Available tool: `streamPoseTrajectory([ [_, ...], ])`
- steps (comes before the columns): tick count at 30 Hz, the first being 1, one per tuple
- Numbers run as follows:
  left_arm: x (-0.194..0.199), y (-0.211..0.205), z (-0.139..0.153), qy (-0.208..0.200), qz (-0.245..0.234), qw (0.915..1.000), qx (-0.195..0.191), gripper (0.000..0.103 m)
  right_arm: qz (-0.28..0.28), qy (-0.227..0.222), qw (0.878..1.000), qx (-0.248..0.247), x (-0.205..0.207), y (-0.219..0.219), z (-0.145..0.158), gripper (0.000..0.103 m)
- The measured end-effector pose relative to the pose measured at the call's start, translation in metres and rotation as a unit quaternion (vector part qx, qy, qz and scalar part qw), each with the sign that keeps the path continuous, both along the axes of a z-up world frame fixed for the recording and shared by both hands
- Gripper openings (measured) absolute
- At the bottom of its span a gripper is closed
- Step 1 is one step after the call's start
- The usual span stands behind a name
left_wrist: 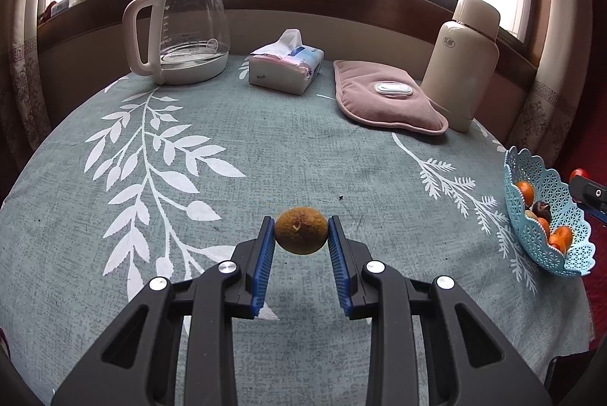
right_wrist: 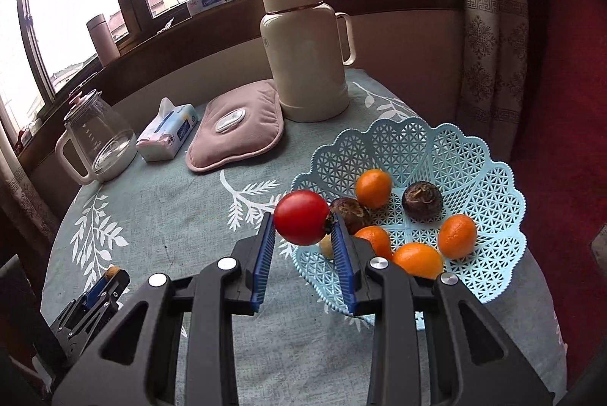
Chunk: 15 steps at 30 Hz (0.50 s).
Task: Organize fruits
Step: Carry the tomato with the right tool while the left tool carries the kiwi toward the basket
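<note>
Left gripper (left_wrist: 301, 235): blue pads clamped on a brown kiwi (left_wrist: 301, 231), held clear above the tablecloth (left_wrist: 227, 155).
Right gripper (right_wrist: 302, 231): pads clamped on a red tomato (right_wrist: 301, 217), held at the near left rim of the basket.
Basket (right_wrist: 489, 193): light blue lattice bowl at the table's right side; holds four oranges (right_wrist: 373, 188), two dark brown round fruits (right_wrist: 422, 201) and a pale piece partly hidden behind the right finger.
Far side: pink pad (left_wrist: 387, 97), cream flask (left_wrist: 464, 61), tissue pack (left_wrist: 286, 63), glass kettle (left_wrist: 182, 27).
</note>
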State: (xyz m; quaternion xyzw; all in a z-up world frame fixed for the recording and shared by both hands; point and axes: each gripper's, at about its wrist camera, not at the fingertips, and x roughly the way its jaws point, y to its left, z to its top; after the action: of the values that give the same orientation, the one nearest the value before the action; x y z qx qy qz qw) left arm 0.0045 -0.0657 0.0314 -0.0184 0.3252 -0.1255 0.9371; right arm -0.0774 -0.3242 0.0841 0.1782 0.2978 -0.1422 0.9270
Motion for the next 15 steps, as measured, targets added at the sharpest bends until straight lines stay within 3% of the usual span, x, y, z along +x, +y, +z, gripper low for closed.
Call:
streamPoseTrajectory([
  [15,0.000,-0.003,-0.003,0.001,-0.004,0.9999,0.011,0.029,-0.075,0.014,0.997,0.031,-0.042,-0.061,-0.017,0.031],
])
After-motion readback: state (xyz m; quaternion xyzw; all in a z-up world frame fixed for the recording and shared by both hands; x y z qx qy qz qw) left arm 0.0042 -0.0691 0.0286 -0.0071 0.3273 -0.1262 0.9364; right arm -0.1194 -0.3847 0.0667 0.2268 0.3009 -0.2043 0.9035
